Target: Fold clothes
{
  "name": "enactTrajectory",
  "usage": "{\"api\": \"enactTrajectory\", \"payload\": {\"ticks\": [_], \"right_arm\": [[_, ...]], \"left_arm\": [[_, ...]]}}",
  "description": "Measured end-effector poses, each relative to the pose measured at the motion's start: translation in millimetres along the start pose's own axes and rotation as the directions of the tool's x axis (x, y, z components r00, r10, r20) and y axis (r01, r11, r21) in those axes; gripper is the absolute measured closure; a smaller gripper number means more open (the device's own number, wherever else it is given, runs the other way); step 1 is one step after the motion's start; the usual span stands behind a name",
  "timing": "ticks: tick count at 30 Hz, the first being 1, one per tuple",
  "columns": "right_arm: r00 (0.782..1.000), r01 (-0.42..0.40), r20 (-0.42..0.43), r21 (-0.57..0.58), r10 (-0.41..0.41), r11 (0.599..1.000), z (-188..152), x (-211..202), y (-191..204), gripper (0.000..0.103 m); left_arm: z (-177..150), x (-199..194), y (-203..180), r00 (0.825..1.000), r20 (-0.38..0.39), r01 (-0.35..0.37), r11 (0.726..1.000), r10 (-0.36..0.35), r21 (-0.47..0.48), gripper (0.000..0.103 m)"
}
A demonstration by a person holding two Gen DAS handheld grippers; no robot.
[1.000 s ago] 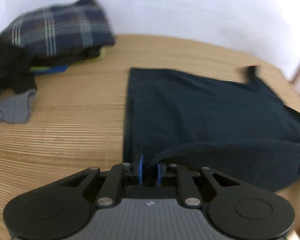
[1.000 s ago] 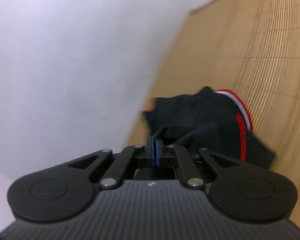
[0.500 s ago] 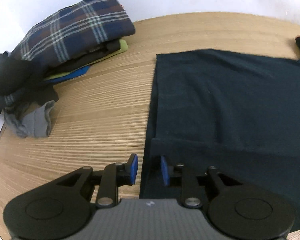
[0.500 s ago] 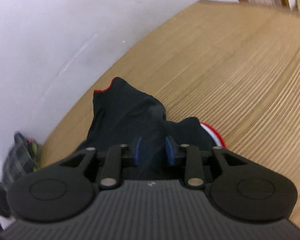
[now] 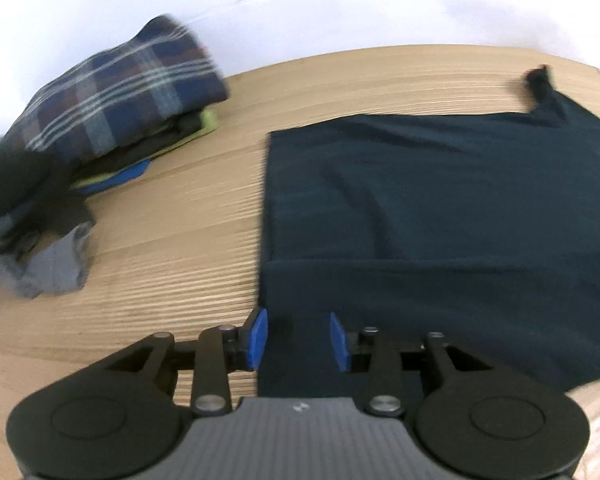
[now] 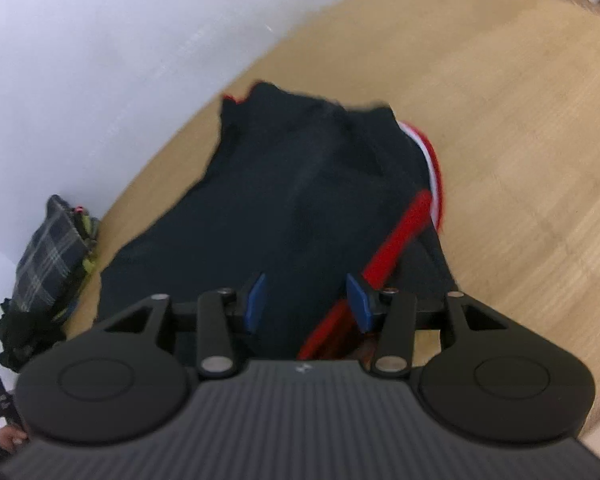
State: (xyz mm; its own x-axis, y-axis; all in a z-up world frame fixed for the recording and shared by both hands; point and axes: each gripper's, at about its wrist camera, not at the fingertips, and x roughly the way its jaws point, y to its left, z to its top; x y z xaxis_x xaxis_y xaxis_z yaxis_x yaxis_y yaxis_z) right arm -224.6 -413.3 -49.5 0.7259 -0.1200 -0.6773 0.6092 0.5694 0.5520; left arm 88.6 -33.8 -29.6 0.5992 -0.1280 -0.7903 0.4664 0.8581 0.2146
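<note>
The dark navy garment (image 5: 440, 208) lies spread flat on the wooden worktop (image 5: 172, 248), its near edge folded over into a band that runs just ahead of the left claw (image 5: 299, 336). That claw hangs above the garment's near left corner; its jaws have just been opening and stand apart, with cloth beneath them but nothing pinched. From the right claw (image 6: 306, 300) the same garment (image 6: 300, 184) stretches ahead, a red and white trim (image 6: 428, 168) along its right edge. This claw's jaws have just been opening too and stand apart, gripping nothing. Far off to the left of both claws, against the white wall (image 5: 300, 8), sits a pile of folded clothes (image 5: 112, 120) topped by a plaid piece, with a crumpled grey item (image 5: 52, 268) beside it.
</note>
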Motion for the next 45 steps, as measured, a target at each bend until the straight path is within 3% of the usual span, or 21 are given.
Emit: {"api": "enactTrajectory", "payload": {"ticks": [3,6,10,12,16,19,23,28,34,39,40,41,43,45], "right_arm": [[0.999,0.039,-0.007,0.008,-0.039,0.999,-13.5,4.3,7.5,0.054],[0.999,0.005,0.049,-0.047,-0.003,0.999,-9.9,1.0,29.1,0.054],[0.997,-0.007,0.069,-0.180,0.020,0.984,31.8,17.3,66.1,0.054],[0.996,-0.017,0.081,-0.245,0.038,0.969,63.1,36.8,80.4,0.042],[0.996,0.024,0.092,-0.328,0.007,0.945,138.2,102.0,97.8,0.035],[0.998,0.041,0.051,-0.390,-0.023,0.920,191.5,176.2,103.1,0.034],[0.996,0.081,0.008,-0.428,-0.086,0.900,231.3,264.6,100.8,0.034],[0.998,0.011,-0.055,-0.429,-0.039,0.903,251.2,325.7,97.3,0.032],[0.999,-0.041,-0.043,-0.490,0.023,0.871,257.9,346.0,103.2,0.030],[0.998,-0.053,-0.041,-0.517,0.037,0.854,261.6,353.3,108.0,0.029],[0.999,-0.049,-0.036,-0.526,0.036,0.849,261.2,354.4,110.0,0.029],[0.999,-0.045,-0.032,-0.537,0.033,0.842,260.4,355.6,112.4,0.029],[0.999,-0.040,-0.029,-0.565,0.029,0.824,257.4,359.1,117.9,0.031],[0.998,-0.055,-0.040,-0.590,0.039,0.806,254.7,359.4,122.2,0.066]], "left_arm": [[-2.5,-3.5,-9.0,0.998,0.023,0.065,0.998,-0.066,0.026,0.065],[2.6,-6.6,-15.7,0.994,0.065,0.083,0.993,-0.089,0.082,0.062],[30.2,6.1,-9.1,0.993,0.094,0.066,0.990,-0.078,0.122,0.059],[49.8,22.5,-0.1,0.993,0.099,0.049,0.990,-0.062,0.132,0.057],[95.4,70.7,22.4,0.997,0.067,0.035,0.995,-0.041,0.097,0.056],[125.1,108.7,37.2,0.998,0.027,0.055,0.998,-0.056,0.028,0.056],[152.3,151.8,53.1,0.999,0.001,0.052,0.998,-0.052,-0.035,0.054],[163.8,180.7,74.4,0.988,-0.011,0.150,0.983,-0.152,-0.110,0.053],[164.2,207.9,72.7,0.986,-0.033,0.157,0.982,-0.162,-0.108,0.049],[171.8,220.2,71.7,0.979,0.005,0.201,0.972,-0.202,-0.120,0.040],[172.1,220.2,68.9,0.978,0.018,0.211,0.972,-0.210,-0.105,0.049],[171.7,218.3,65.3,0.973,0.034,0.229,0.970,-0.227,-0.084,0.067],[170.6,213.8,57.2,0.964,0.041,0.265,0.962,-0.263,-0.063,0.090],[168.5,209.4,47.6,0.963,0.049,0.266,0.963,-0.265,-0.034,0.092]]}}
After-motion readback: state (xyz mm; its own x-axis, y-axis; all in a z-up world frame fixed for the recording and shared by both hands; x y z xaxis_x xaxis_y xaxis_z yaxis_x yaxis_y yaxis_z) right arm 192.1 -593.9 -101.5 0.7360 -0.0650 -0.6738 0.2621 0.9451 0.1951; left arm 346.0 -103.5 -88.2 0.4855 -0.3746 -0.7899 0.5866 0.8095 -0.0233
